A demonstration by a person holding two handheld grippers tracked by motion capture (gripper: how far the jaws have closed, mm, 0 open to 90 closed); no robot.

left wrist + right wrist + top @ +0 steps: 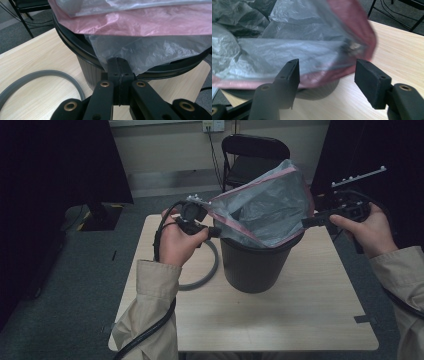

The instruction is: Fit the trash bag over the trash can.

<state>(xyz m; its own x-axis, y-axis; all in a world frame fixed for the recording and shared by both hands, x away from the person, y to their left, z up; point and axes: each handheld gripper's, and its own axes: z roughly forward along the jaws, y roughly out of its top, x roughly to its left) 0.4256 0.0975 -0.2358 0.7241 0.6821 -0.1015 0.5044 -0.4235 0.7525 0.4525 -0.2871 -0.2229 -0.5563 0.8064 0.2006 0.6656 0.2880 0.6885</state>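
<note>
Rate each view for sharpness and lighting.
High view: dim, with dark surroundings, but the bin and bag read clearly. Left gripper view: bright and sharp on the bag's pink hem. Right gripper view: bright, but the bag edge is motion-blurred.

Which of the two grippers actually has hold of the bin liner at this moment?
The left gripper: its jaws are pinched shut on the bag at the bin rim. The right gripper has jaws spread apart, the bag's edge between them, ungripped.
</note>
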